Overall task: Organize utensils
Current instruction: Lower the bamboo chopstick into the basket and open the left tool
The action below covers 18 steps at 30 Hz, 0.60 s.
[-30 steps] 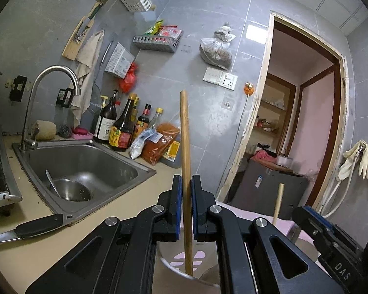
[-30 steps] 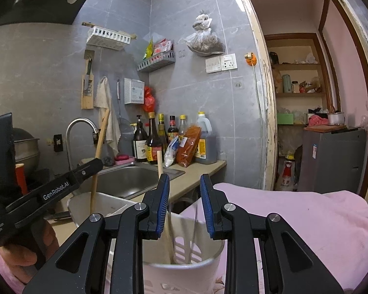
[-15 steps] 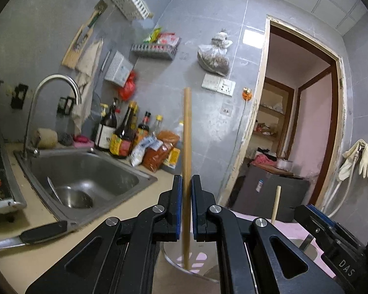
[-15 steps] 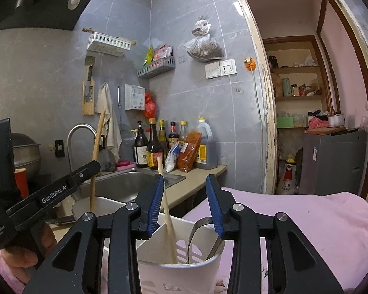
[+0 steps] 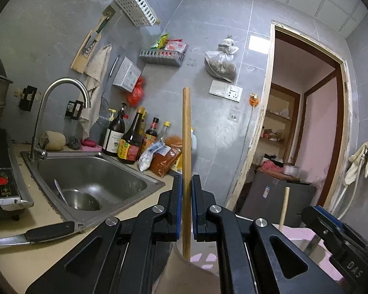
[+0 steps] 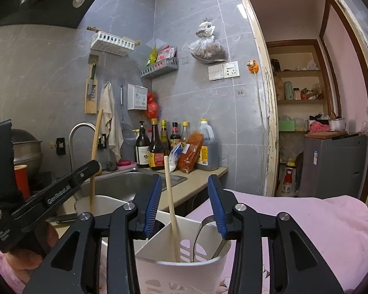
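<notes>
Grey-tiled kitchen, worktop [image 5: 27, 252] beside the sink. My left hand-held gripper [image 5: 186, 210] clamps a wooden chopstick [image 5: 186, 147] upright over the white holder [image 6: 184, 267]. My right hand-held gripper [image 6: 185, 208], jaws just widening, has released the pale chopstick [image 6: 170, 203] standing in a compartment. Next, I judge: lower and release the left one.

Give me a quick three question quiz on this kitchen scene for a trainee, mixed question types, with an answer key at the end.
1. True or false: the left gripper is clamped on an upright wooden stick.
2. Multiple choice: the pale wooden stick between the right gripper's open jaws stands in A) the sink, B) the white utensil holder, C) a red cup.
3. Fill in: the black-handled knife lies on the counter beside the ____.

Key: 1 true; 2 B; 3 sink.
</notes>
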{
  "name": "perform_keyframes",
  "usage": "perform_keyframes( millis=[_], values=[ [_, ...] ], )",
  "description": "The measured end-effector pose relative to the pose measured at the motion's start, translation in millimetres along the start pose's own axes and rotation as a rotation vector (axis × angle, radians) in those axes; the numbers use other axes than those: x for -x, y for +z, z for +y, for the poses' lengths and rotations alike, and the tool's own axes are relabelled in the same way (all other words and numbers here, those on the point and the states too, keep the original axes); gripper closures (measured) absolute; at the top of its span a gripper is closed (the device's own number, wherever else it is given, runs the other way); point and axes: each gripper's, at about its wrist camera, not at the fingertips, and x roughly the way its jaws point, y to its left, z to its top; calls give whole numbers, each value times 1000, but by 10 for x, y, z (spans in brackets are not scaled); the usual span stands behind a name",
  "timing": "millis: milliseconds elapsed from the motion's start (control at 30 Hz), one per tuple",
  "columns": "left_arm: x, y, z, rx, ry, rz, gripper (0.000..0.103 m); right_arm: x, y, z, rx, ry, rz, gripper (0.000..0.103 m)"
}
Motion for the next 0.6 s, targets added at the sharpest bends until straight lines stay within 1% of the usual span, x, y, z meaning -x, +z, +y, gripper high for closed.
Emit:
perform_keyframes(
  millis=[133, 167, 267, 333, 367, 400, 433, 500, 600],
  values=[
    [48, 34, -19, 2, -8, 14, 97, 46, 29, -22, -15, -1, -17, 56],
    [60, 40, -23, 2, -13, 20, 95, 66, 54, -29, -17, -6, -23, 54],
    [103, 52, -49, -2, -41, 27, 81, 128, 129, -78, -37, -21, -38, 50],
    [126, 69, -73, 0, -55, 38, 80, 203, 188, -134, -48, -45, -45, 45],
    [136, 76, -81, 5, -64, 45, 80, 254, 211, -169, -53, -58, -48, 39],
    [149, 91, -103, 12, -76, 58, 79, 302, 225, -197, -55, -67, -51, 36],
    [163, 108, -133, 15, -89, 68, 77, 352, 240, -224, -54, -77, -55, 36],
    [219, 140, -217, 13, -120, 77, 64, 483, 279, -287, -42, -115, -61, 32],
    [318, 170, -372, 1, -174, 92, 51, 701, 313, -397, -37, -162, -75, 25]
  ],
)
